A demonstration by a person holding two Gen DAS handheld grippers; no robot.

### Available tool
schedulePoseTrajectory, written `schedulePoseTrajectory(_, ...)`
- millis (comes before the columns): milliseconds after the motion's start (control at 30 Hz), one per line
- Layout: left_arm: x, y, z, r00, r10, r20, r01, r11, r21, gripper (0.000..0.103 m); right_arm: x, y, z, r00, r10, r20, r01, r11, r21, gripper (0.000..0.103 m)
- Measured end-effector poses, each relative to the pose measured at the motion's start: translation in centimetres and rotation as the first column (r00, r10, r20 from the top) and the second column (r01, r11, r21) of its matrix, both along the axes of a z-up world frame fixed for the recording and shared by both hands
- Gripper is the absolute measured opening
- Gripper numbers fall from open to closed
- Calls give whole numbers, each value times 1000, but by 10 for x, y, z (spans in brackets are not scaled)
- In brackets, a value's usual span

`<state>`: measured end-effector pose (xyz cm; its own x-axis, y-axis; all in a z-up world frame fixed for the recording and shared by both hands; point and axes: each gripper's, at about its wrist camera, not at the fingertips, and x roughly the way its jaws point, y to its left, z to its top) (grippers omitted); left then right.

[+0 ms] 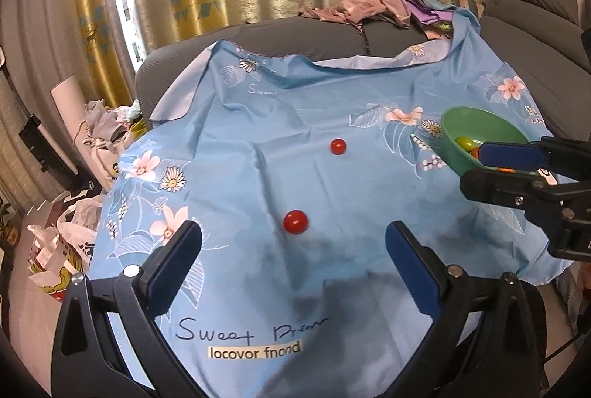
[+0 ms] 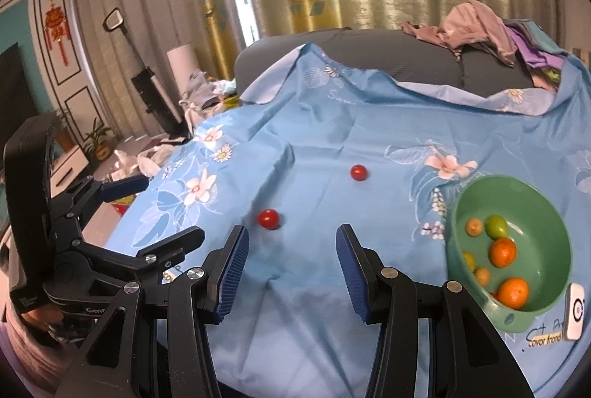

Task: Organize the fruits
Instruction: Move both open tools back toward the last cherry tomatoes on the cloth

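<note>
Left gripper: I am pointing it forward and downward over the blue floral sheet; its fingers are standing wide apart, gripping nothing.

Right gripper: I am holding it just beside the left one, angled downward the same way; its fingers are standing apart with only sheet between them.

Near red fruit: lying on the sheet just ahead of my left fingers, between their tips in line of sight but not touching either. In the right wrist view the same fruit is sitting slightly left of my right fingers' gap, just beyond the left pad.

Far red fruit: resting alone further ahead, well apart from both sets of fingers.

Green bowl: sitting on the sheet to the right of my right fingers, holding orange fruits and one green fruit.
</note>
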<state>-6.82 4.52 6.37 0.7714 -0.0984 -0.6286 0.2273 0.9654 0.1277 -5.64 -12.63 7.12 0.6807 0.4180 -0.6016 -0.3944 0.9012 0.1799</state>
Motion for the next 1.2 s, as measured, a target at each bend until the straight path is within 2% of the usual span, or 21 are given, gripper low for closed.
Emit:
schedulePoseTrajectory(600, 3, 25, -5, 1000, 14, -3, -14, 999, -29, 100, 10, 36, 0, 999, 39, -24, -40, 998, -45, 50)
schedulePoseTrajectory(1200, 35, 30, -22, 999, -12, -37, 12, 1000, 2, 100, 45, 46, -16, 997, 8, -74, -11, 999, -30, 50)
